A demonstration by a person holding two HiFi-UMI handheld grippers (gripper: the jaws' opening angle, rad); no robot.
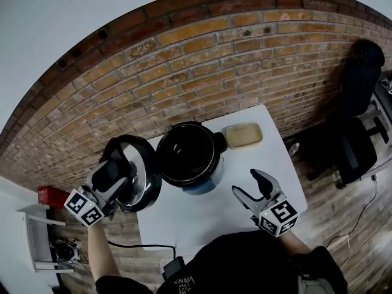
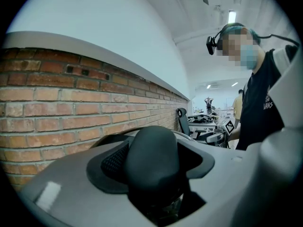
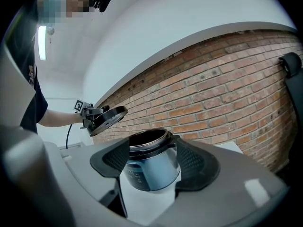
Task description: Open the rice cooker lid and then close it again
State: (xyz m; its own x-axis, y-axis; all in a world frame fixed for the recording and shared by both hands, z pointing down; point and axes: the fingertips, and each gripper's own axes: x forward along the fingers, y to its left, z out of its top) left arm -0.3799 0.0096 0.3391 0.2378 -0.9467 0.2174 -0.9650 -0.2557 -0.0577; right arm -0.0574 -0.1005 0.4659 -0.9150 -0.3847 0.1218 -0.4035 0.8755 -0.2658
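Head view: lid [image 1: 144,164] off, at 9 o'clock of open rice cooker [image 1: 191,155] on bench [image 1: 214,216].
Left gripper [image 1: 113,175]: jaws clamped on lid's knob [image 2: 151,160].
Right gripper [image 1: 246,182]: jaws apart, empty.

My head camera looks steeply down on the rice cooker [image 1: 190,158]. The camera on my left claw [image 1: 114,171] sits close against the lid handle [image 2: 151,160], left of the cooker. The camera on my right claw [image 1: 245,182] faces the cooker from nearby, sharing it with the head view.
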